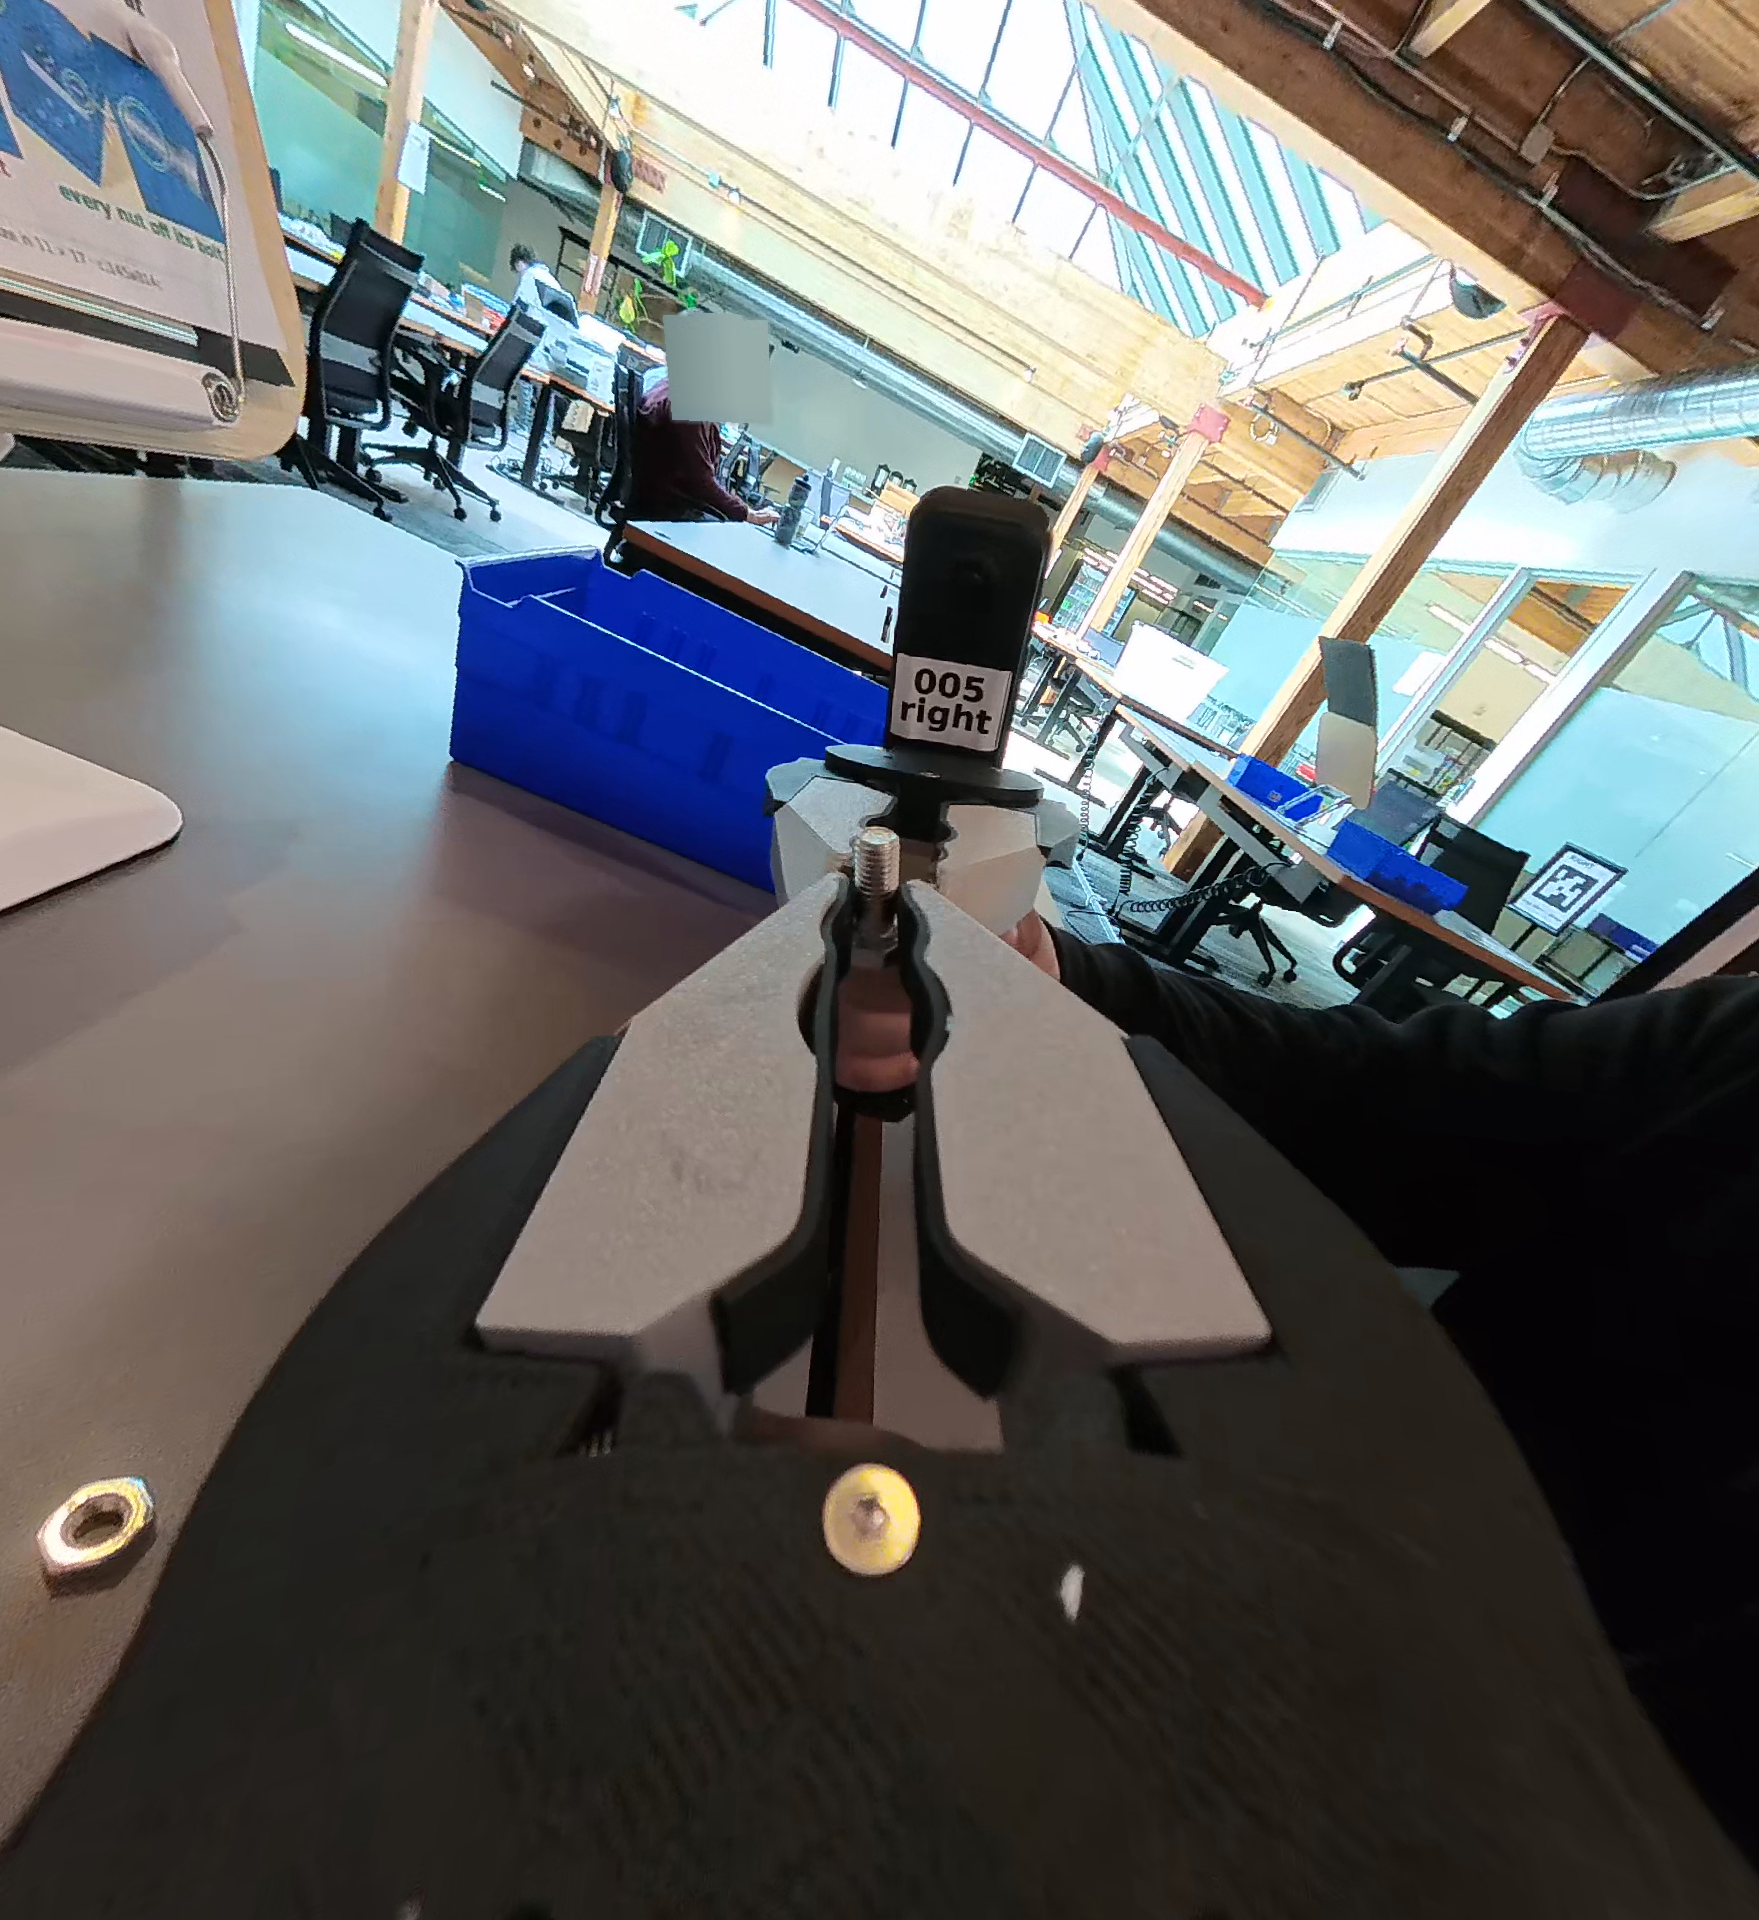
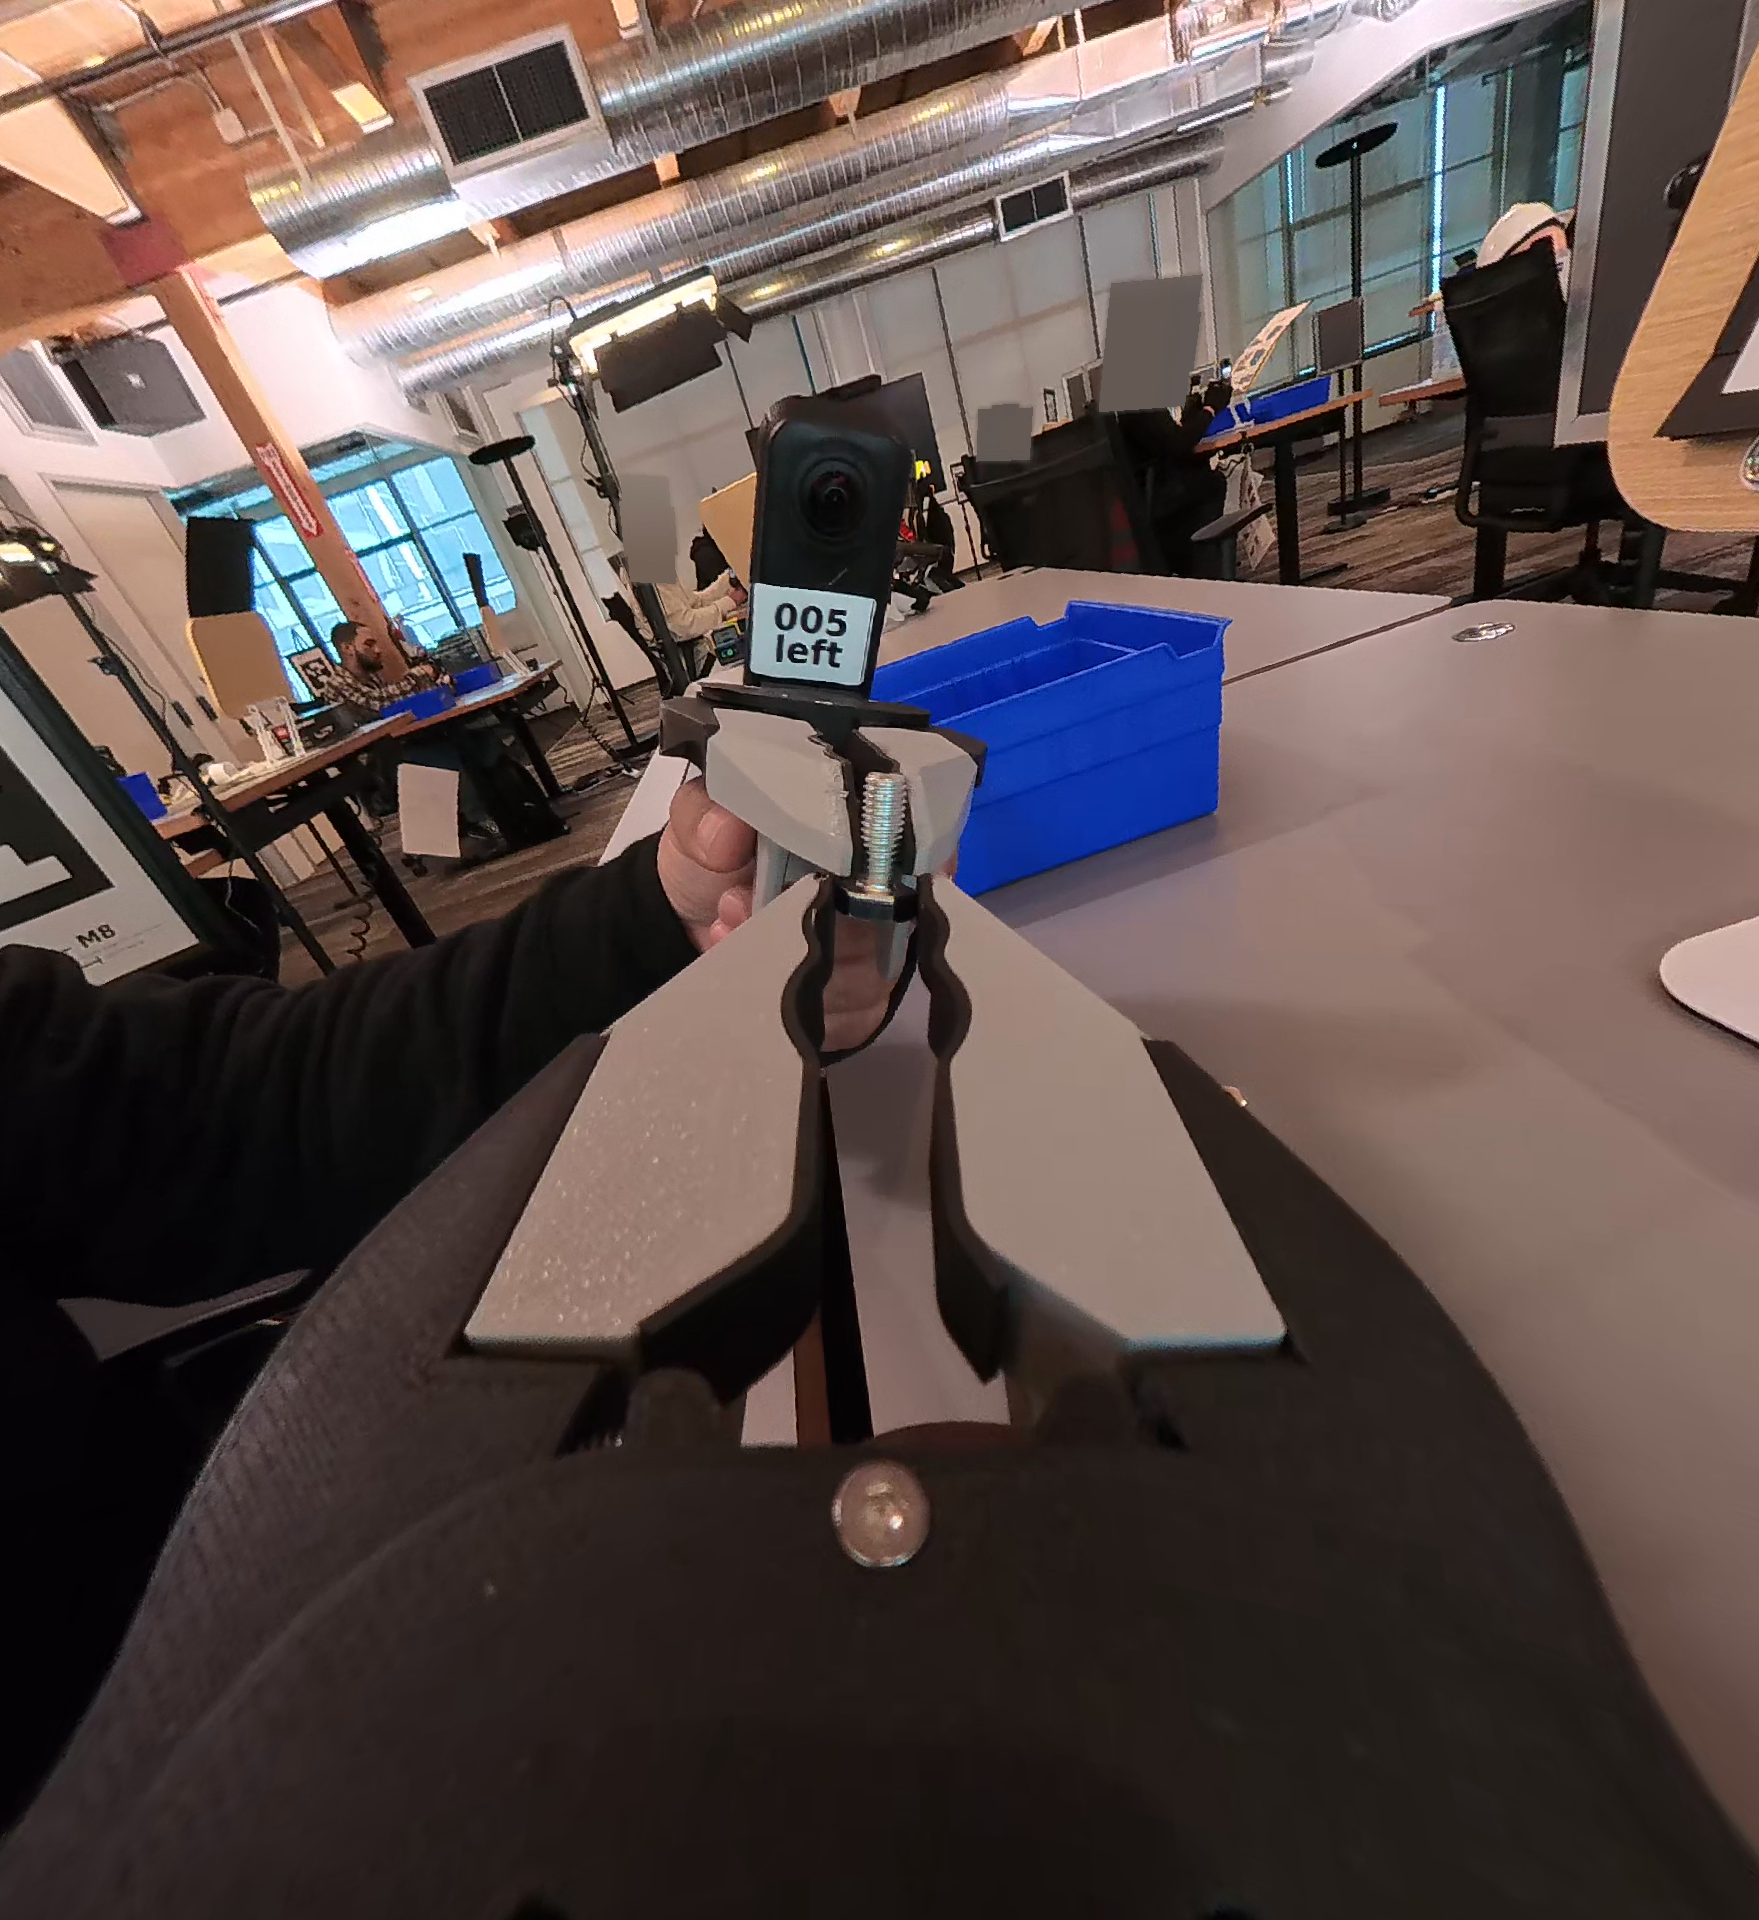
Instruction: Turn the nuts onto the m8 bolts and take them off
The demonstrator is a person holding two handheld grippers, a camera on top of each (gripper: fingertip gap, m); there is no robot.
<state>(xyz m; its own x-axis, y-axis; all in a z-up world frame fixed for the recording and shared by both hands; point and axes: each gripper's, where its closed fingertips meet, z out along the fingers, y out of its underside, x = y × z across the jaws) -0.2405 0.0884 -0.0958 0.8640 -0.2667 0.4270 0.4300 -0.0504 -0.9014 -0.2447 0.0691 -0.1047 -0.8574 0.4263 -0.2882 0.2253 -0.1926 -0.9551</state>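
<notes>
Left wrist view has my left tool [image 1: 870,914] closed on a bolt [image 1: 873,868], whose threaded end stands up just past the tips. My right tool [image 1: 916,831] sits right behind it. A loose nut [image 1: 96,1532] lies on the worktop [image 1: 283,831] to my left tool's left. Seen from my right tool [image 2: 875,909], closed on the bolt's [image 2: 883,836] hex part, a blue bin [image 2: 1093,727] stands beyond it.

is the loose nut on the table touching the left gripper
Apart. The left wrist view shows the loose nut lying on the table with bare surface between it and the left gripper body.
</notes>
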